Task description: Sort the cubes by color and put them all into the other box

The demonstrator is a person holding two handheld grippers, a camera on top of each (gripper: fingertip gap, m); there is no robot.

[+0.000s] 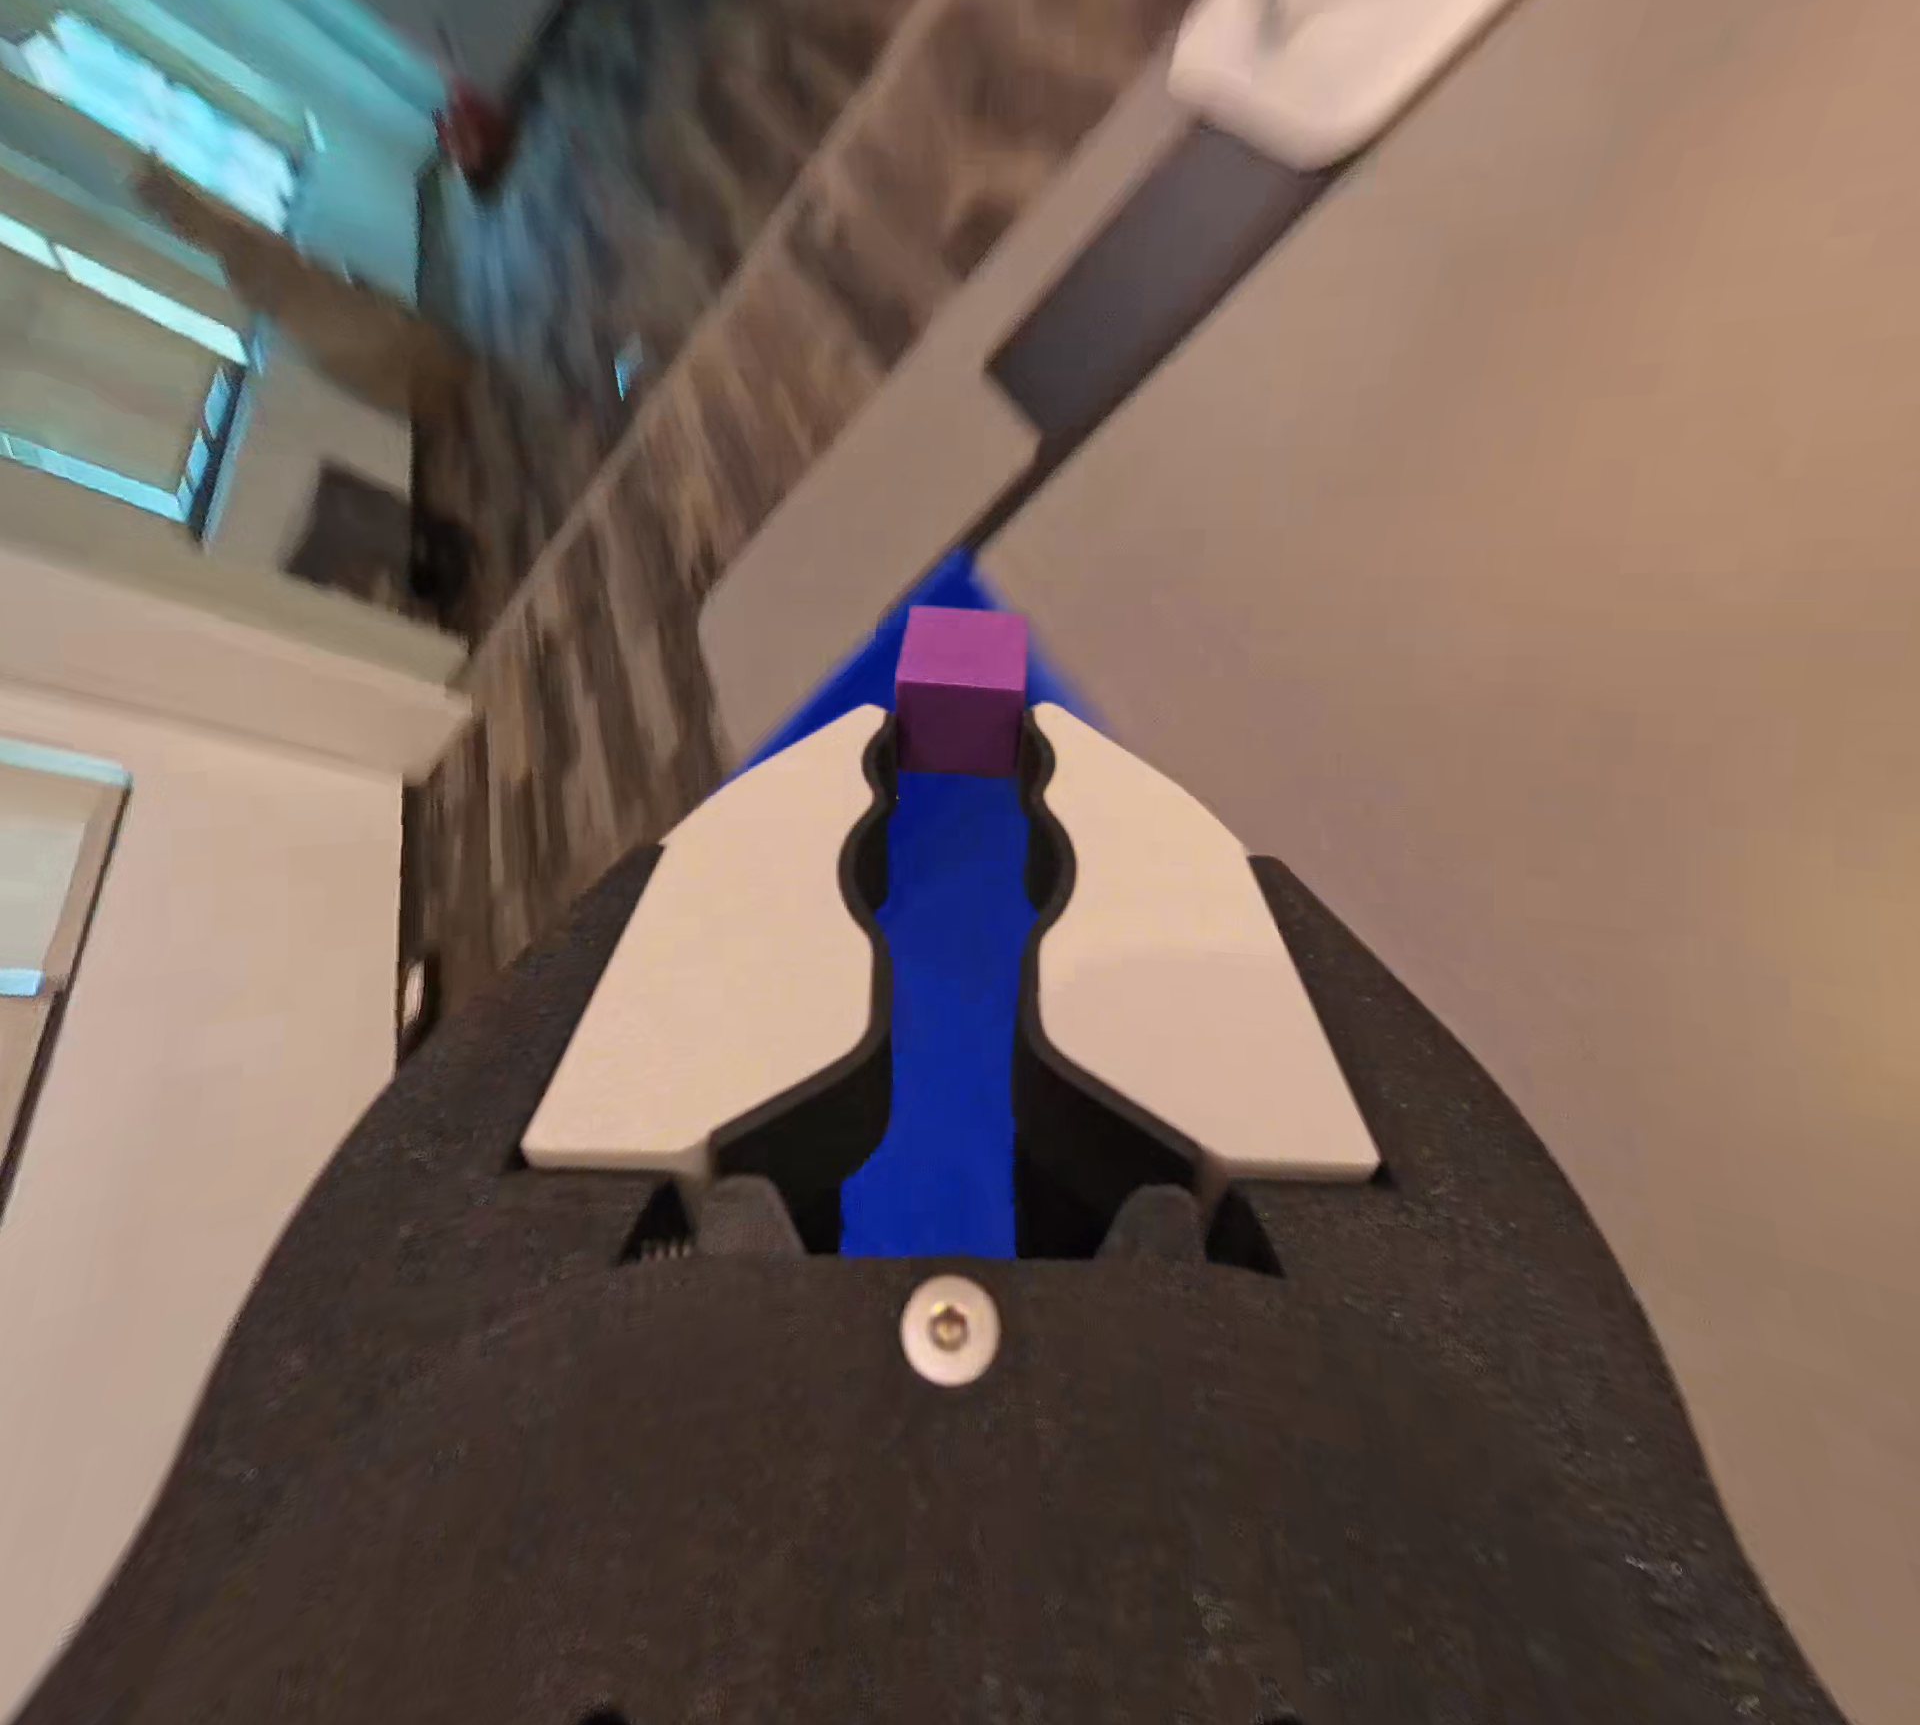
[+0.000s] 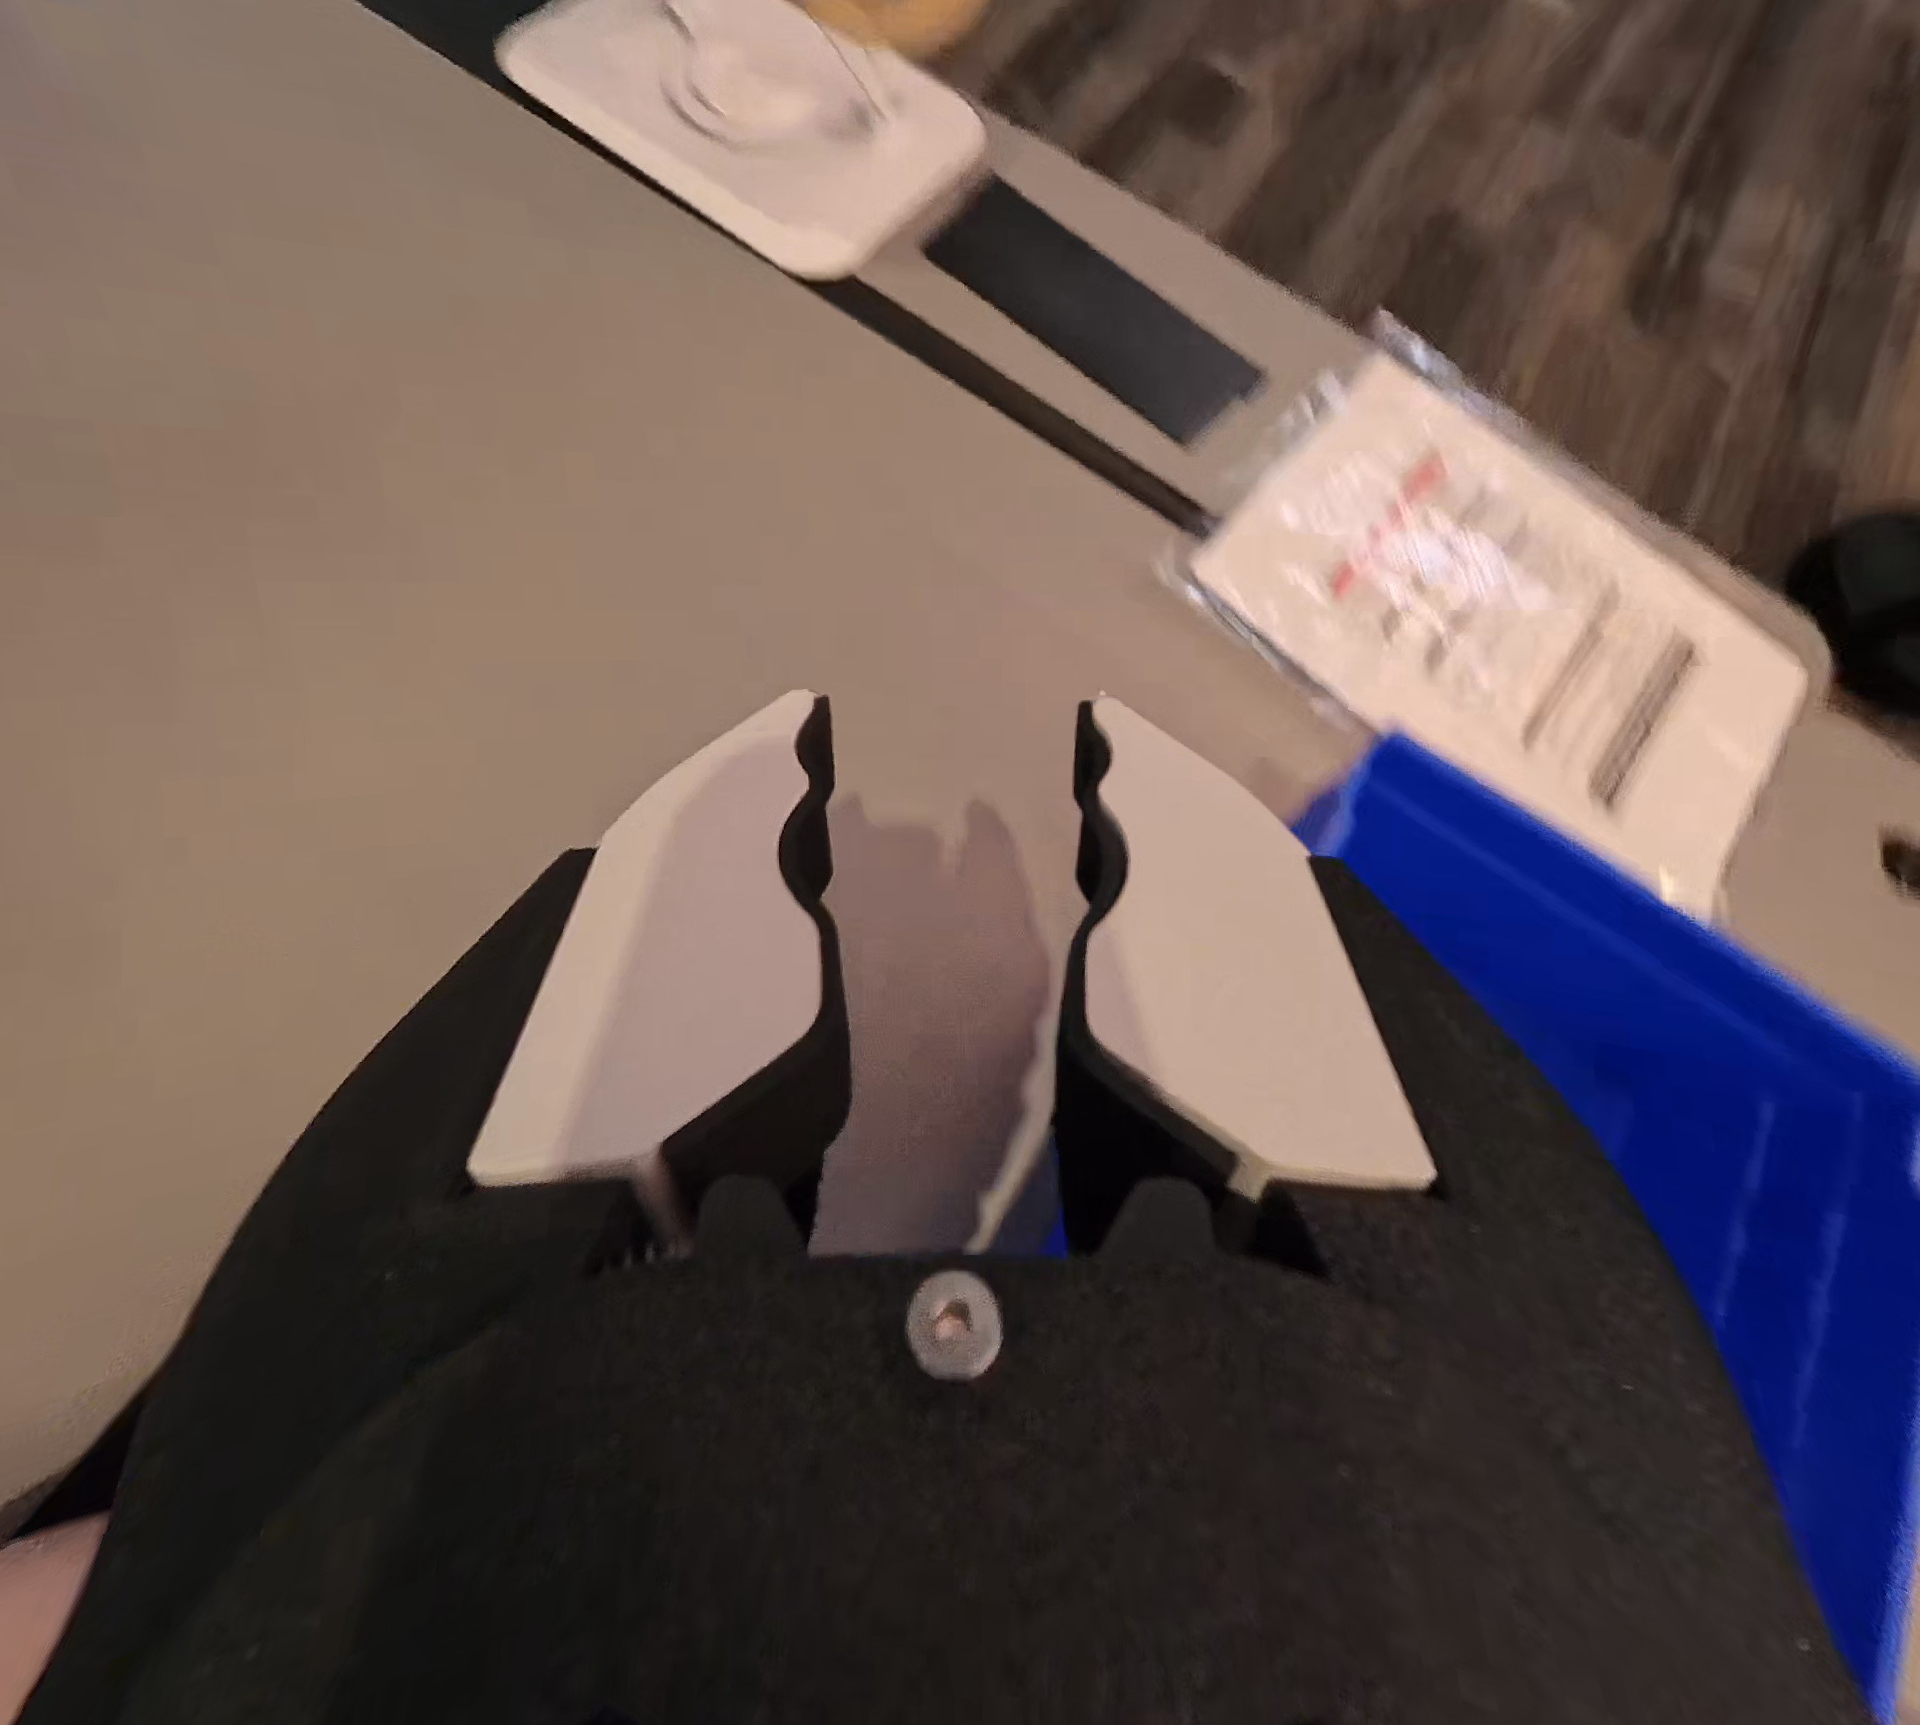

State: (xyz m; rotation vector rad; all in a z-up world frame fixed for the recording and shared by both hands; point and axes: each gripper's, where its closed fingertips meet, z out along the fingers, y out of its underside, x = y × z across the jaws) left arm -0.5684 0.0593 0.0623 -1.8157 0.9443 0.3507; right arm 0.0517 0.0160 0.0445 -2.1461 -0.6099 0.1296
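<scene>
Small purple cube [image 1: 961, 704], pinched level at the left claw [image 1: 958, 730] tips, above a blue box [image 1: 951, 1000]

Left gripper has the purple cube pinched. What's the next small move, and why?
Probably lower the left gripper a little toward the blue box before releasing. The purple cube is held only at the fingertips, with blue box surface showing directly beneath through the gap. The right gripper is open and empty over the table, so it can wait.
</scene>
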